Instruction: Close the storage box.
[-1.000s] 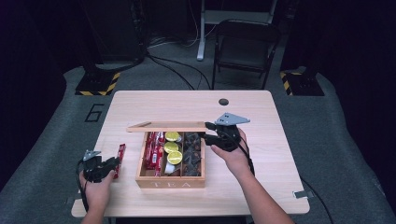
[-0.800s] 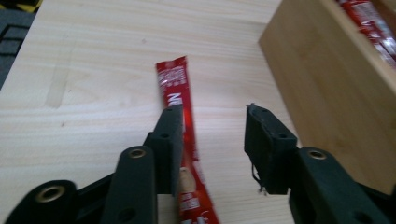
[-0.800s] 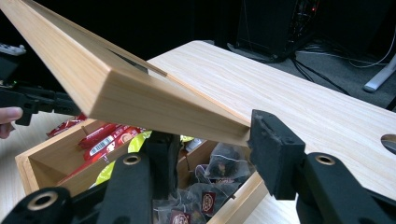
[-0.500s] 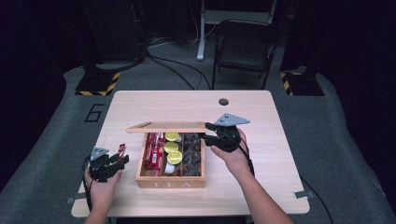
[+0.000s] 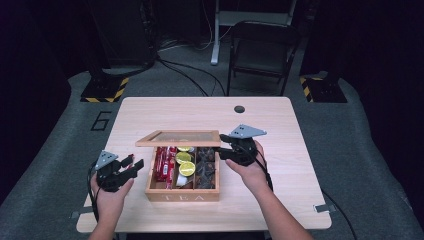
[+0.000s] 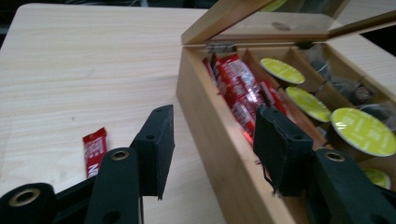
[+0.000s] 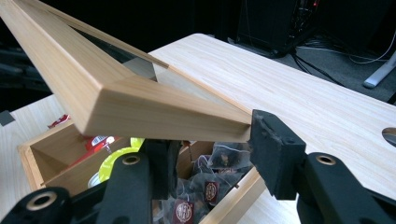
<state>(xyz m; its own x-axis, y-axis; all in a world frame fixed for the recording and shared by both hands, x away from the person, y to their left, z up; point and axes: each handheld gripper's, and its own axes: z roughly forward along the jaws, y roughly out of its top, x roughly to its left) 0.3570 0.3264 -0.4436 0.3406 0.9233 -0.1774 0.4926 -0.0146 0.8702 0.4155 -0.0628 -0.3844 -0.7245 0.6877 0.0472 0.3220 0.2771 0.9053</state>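
Two grippers at tea box, lid raised

Right gripper (image 7: pixel 205 154) is clamped on the lid (image 7: pixel 140 100) corner of the wooden tea box (image 5: pixel 182 192) at mid-counter (image 5: pixel 300 165). Left gripper (image 6: pixel 212 149) fingers (image 6: pixel 156 144) are spread apart beside the box; a red sachet (image 6: pixel 93 149) is noted lying nearby.

Both grippers black; left gripper (image 5: pixel 131 165), right gripper (image 5: pixel 223 145) w/ grey triangular top plates; brass-ringed pivots; black cables trailing; forearms bare.

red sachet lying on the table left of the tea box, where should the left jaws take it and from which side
Probably from straight above, across its narrow width near the middle. The red sachet lies flat on the table beside the tea box, leaving only its long edges to pinch. The left gripper is open nearby.
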